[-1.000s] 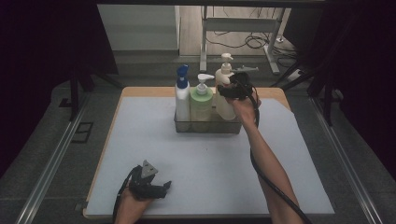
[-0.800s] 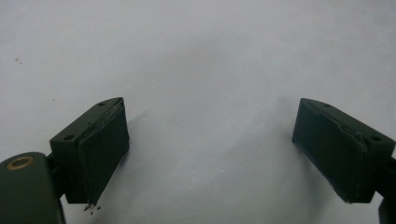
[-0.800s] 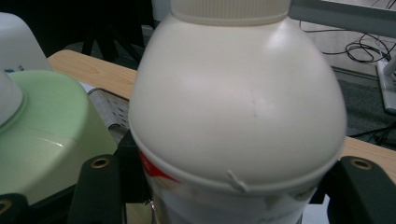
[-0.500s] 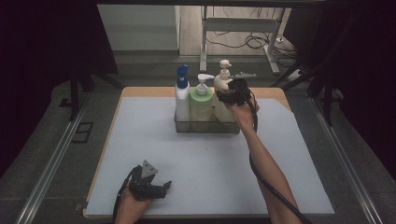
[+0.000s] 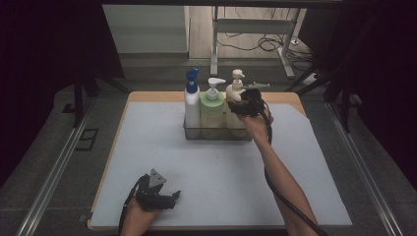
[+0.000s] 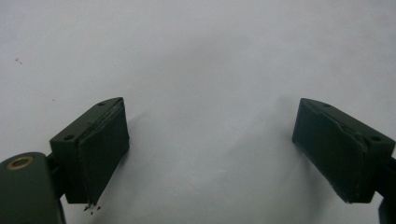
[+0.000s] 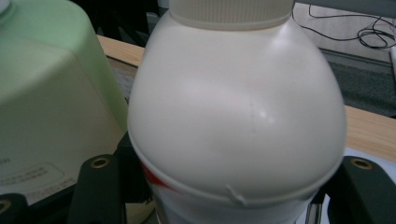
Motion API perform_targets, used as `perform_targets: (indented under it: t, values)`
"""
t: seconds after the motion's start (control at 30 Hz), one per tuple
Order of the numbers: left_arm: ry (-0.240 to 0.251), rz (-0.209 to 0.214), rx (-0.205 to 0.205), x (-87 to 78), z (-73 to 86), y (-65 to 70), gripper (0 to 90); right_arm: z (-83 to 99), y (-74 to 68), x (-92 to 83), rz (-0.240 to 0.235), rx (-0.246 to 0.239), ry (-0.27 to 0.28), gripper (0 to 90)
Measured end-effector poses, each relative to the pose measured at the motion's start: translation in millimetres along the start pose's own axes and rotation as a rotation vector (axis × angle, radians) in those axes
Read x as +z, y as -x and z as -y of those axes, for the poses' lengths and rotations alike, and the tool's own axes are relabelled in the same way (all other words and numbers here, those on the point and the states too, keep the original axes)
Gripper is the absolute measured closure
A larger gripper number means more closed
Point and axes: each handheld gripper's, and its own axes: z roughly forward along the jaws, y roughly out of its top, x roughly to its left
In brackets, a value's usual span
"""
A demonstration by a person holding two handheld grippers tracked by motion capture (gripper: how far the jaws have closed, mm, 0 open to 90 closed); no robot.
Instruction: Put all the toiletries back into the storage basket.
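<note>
The right gripper (image 5: pixel 242 104) clamps the cream bottle (image 7: pixel 236 121) at the right end of the rack (image 5: pixel 216 133), near the tabletop's far edge. The left gripper (image 5: pixel 167 197) rests open near the near-left corner.

The right arm reaches far forward across the table, its right gripper (image 5: pixel 244 104) held level, jaws clamped on a bottle (image 7: pixel 236 116). The left gripper (image 5: pixel 162 196) rests low near the table's front edge, jaws wide apart.
</note>
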Motion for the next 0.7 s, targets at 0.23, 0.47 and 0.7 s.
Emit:
perform_targets:
  t: [0.23,0.47,0.7]
  values:
    - [0.001,0.0,0.0,0.1,0.0,0.0,10.6,8.4,0.1,-5.2,-0.009,-0.008,-0.015,36.9]
    - [0.001,0.0,0.0,0.1,0.0,0.0,10.6,14.5,-1.3,-10.4,-0.012,-0.022,-0.027,36.7]
    - [0.001,0.0,0.0,0.1,0.1,0.0,10.6,19.0,-0.5,-14.9,-0.018,-0.023,-0.032,36.4]
